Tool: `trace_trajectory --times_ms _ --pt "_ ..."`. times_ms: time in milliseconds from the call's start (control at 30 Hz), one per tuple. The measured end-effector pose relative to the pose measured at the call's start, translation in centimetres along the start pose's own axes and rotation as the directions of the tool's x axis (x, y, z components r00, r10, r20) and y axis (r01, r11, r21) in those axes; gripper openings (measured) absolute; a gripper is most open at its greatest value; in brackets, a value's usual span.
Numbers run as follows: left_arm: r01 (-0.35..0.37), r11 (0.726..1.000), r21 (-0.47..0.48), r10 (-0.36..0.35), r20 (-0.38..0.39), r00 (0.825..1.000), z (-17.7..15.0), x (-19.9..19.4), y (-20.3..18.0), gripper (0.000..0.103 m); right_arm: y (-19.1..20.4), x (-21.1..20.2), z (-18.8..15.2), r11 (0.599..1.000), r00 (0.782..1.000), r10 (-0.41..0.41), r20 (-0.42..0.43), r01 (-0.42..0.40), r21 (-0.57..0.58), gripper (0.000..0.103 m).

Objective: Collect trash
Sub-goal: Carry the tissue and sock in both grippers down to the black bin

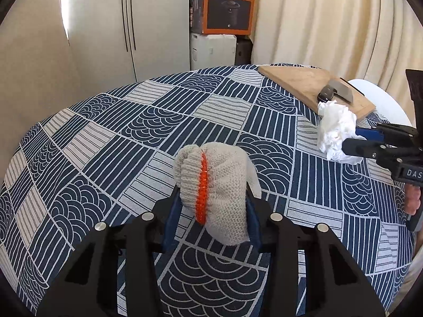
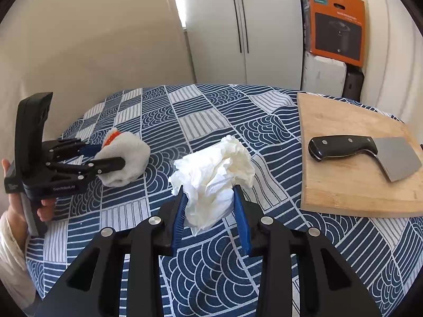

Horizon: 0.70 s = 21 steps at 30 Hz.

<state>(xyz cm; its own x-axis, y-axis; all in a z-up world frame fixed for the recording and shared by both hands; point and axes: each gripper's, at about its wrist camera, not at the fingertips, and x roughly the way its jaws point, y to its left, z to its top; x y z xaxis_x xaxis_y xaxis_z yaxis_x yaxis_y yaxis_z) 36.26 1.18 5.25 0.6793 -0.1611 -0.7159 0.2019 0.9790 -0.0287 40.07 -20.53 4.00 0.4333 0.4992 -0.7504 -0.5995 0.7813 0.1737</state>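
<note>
My left gripper (image 1: 214,198) is shut on a grey knitted glove (image 1: 219,182) with an orange stripe and holds it just above the patterned tablecloth (image 1: 119,137). It also shows at the left of the right wrist view (image 2: 105,155), with the glove (image 2: 124,158) between its fingers. My right gripper (image 2: 208,195) is shut on a crumpled white paper tissue (image 2: 214,174) over the table. In the left wrist view the tissue (image 1: 335,129) and right gripper (image 1: 354,137) appear at the right edge.
A wooden cutting board (image 2: 354,163) with a black-handled cleaver (image 2: 364,153) lies at the table's right. Behind the table stand a white cabinet (image 2: 243,31) and an orange box (image 2: 335,23) on white boxes. A curtain (image 1: 330,21) hangs at right.
</note>
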Motion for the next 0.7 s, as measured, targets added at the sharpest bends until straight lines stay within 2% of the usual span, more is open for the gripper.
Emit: trace_trajectory --times_ms 133,367,700 --pt "0.008 1.0 -0.028 -0.008 0.001 1.0 0.0 -0.4 0.5 0.04 0.1 0.0 -0.1 1.0 1.0 -0.016 0.003 0.016 -0.007 0.032" --pt "-0.05 0.999 0.016 0.05 0.01 0.999 -0.4 -2.1 -0.1 0.039 1.2 -1.2 0.1 1.0 0.999 0.002 0.042 -0.001 -0.026 0.032" --pt "-0.097 0.992 0.076 0.094 0.052 0.994 -2.4 -6.4 -1.3 0.039 3.2 -3.0 -2.2 0.998 0.999 0.024 0.025 -0.022 -0.062 0.032"
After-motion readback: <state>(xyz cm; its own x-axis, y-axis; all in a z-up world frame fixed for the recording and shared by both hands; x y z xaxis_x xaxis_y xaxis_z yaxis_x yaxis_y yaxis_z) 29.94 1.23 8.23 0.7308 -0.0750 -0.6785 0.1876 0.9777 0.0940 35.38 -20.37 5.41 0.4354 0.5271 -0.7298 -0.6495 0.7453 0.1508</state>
